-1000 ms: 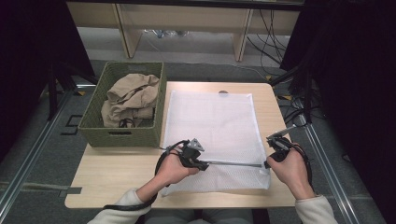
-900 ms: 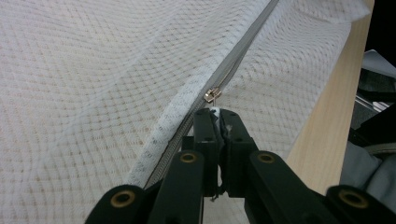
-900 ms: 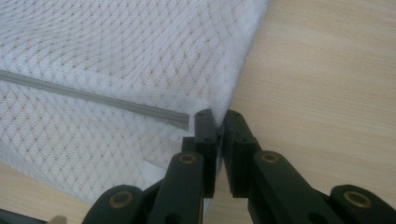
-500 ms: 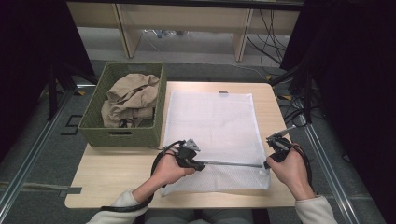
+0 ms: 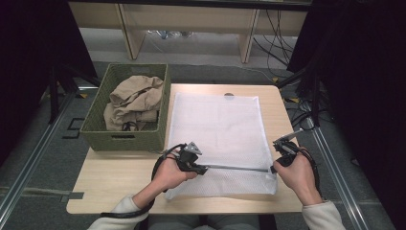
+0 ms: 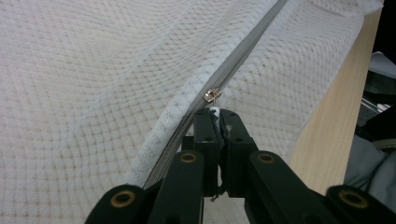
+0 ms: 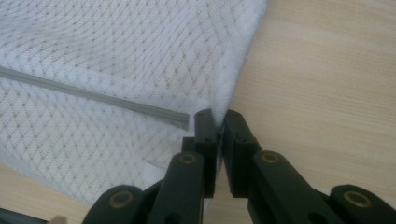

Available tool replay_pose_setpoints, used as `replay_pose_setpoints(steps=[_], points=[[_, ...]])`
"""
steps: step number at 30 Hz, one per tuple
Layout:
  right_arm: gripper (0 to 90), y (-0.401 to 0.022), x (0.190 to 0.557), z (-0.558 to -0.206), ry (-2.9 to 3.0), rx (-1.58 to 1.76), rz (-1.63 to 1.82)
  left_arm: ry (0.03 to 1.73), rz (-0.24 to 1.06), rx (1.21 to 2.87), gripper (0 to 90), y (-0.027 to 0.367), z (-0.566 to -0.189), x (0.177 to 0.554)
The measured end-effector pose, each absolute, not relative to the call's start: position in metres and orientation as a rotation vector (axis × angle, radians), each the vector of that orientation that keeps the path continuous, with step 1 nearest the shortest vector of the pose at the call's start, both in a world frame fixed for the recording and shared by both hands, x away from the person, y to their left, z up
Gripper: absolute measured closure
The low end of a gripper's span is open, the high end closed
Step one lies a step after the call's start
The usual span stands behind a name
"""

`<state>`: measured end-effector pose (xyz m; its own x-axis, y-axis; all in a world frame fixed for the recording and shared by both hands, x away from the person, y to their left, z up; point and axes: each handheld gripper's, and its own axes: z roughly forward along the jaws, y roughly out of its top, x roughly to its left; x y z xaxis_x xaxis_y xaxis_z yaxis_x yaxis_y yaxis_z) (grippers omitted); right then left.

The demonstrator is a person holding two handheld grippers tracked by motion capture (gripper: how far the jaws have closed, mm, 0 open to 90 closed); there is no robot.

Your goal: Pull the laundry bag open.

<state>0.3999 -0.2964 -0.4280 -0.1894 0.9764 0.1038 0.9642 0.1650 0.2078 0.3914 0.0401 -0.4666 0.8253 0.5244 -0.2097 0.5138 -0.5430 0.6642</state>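
A white mesh laundry bag (image 5: 218, 129) lies flat on the wooden table (image 5: 119, 184), its grey zipper (image 5: 239, 168) running across near the front edge. My left gripper (image 5: 205, 169) sits at the zipper's left end. In the left gripper view it (image 6: 218, 113) is shut on the small pull tab just below the metal slider (image 6: 212, 94). My right gripper (image 5: 273, 167) is at the bag's right edge. In the right gripper view it (image 7: 217, 115) is shut on the bag's side seam, just past the zipper's end (image 7: 180, 120). The zipper is stretched straight between the two grippers.
A green woven basket (image 5: 125, 140) stands on the table's left side and holds crumpled beige clothes (image 5: 136, 100). Bare wood lies in front of the basket and along the table's right edge (image 5: 277, 110). Cables trail on the floor at the right.
My left gripper has shifted slightly to the left along the zipper line. The right gripper has stayed where it was.
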Motion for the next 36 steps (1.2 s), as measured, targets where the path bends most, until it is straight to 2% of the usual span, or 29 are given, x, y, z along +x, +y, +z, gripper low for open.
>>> replay_pose_setpoints(steps=[36], points=[[86.2, -0.298, 0.400, -0.429, 2.346, 1.988, 0.350, 0.777, 0.026, 2.275, 86.7, 0.071, -0.467, 0.388]])
